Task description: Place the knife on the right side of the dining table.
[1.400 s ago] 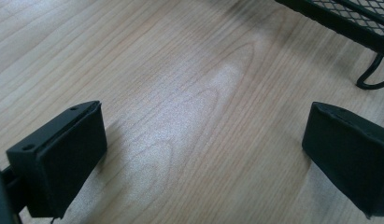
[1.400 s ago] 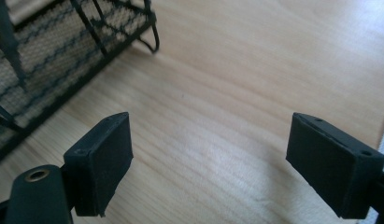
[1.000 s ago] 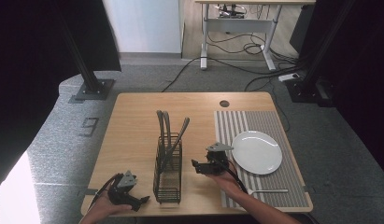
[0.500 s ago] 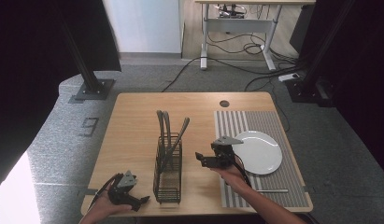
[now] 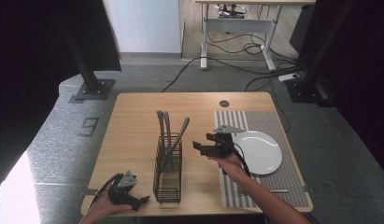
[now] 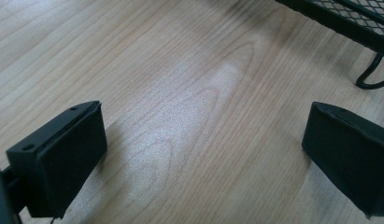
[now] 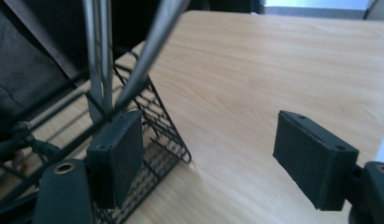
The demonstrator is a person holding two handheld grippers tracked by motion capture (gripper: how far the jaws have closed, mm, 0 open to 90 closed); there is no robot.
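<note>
Unlabelled wire caddy point(image 5: 168, 172) beside right gripper point(image 5: 202, 148)

Wire caddy point(image 5: 168, 172) blocks table point(image 5: 133, 121) centre; left side free.

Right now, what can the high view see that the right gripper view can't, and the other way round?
High view alone: the white plate on the striped mat, the left gripper near the table's front edge, and the floor cables. Right gripper view alone: a close look between its own black fingers, standing apart with nothing between them. Both share: the black wire basket, the metal utensils standing in it, and the wooden table.
</note>
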